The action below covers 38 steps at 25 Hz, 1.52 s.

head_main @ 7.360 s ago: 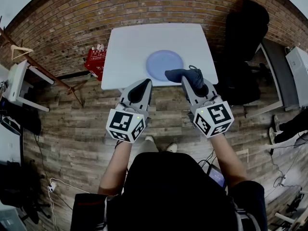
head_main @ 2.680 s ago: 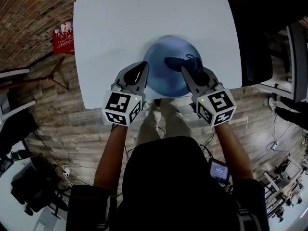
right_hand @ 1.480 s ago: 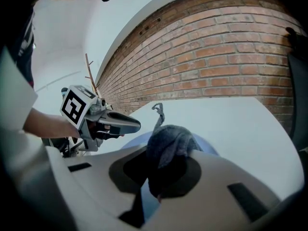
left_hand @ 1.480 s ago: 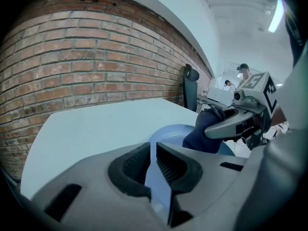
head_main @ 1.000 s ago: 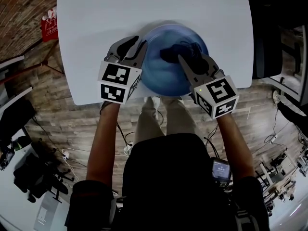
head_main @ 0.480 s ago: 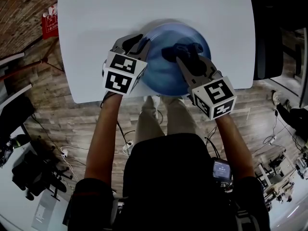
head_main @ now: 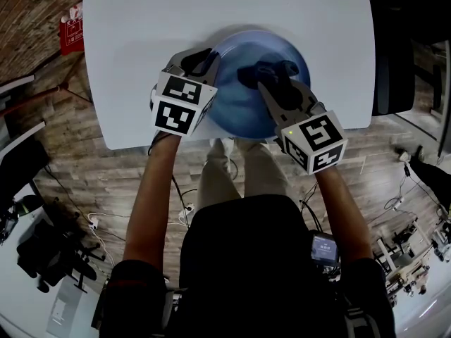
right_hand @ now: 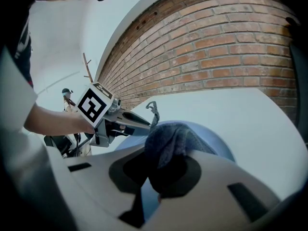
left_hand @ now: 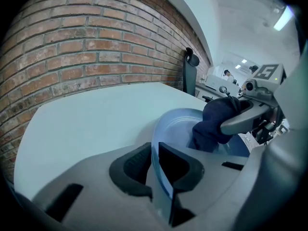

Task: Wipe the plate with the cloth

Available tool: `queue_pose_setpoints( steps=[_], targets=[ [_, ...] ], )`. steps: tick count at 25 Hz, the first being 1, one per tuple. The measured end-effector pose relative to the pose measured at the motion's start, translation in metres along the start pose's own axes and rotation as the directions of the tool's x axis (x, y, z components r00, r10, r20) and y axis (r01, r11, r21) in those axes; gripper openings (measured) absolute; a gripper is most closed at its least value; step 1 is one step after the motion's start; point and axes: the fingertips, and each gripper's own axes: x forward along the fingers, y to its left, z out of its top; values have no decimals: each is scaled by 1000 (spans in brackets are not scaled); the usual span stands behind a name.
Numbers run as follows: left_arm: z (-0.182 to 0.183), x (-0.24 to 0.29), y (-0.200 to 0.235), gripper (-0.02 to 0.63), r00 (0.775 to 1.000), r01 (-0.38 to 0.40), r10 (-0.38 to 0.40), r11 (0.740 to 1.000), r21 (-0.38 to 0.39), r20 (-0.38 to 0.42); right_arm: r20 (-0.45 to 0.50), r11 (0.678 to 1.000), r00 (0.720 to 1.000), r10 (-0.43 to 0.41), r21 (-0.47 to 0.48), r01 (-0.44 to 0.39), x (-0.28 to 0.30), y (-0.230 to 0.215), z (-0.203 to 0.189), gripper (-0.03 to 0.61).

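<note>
A blue plate (head_main: 246,104) is held up over the near part of the white table (head_main: 141,34). My left gripper (head_main: 204,60) is shut on the plate's left rim, which runs between its jaws in the left gripper view, where the plate (left_hand: 180,124) tilts away. My right gripper (head_main: 271,83) is shut on a dark blue cloth (head_main: 268,72), which lies against the plate's upper face. In the right gripper view the cloth (right_hand: 168,141) bulges from the jaws over the plate (right_hand: 219,148), and the left gripper (right_hand: 144,121) shows beyond it.
The table (left_hand: 91,119) stands against a brick wall (left_hand: 86,42). A red crate (head_main: 70,37) sits on the wooden floor (head_main: 91,189) at the table's left. A dark chair (head_main: 394,62) stands at the right. Cables lie on the floor near my feet.
Seven seconds ago the plate lay flat on the table with both grippers short of it. Since then my left gripper has closed on the rim and the cloth has come onto the plate.
</note>
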Motion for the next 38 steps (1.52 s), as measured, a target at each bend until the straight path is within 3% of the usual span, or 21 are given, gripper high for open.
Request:
queue_pose_setpoints(
  steps=[12,20,24,31,38],
  targets=[
    [2,-1,2,38,1000,-11,11,1000,-13,12,-7,1000,1000,-7,-9,7,0,3,-4,41],
    [0,1,4,35,1000,-23,23,1000,-16,10,-57,997,998,-3,-82,-2,-3,1,-4,41],
    [0,0,4,35,1000,-24,24,1000,-18,8,-125,985,992,-9,-174,-14,-2,2,4,41],
    [0,0,6,35,1000,-28,28,999,-23,13,-251,924,968,-2,-370,-94,12,15,6,41],
    [1,1,5,35,1000,-25,25,1000,-12,11,-349,805,937,-10,-558,-199,27,28,9,41]
  ],
)
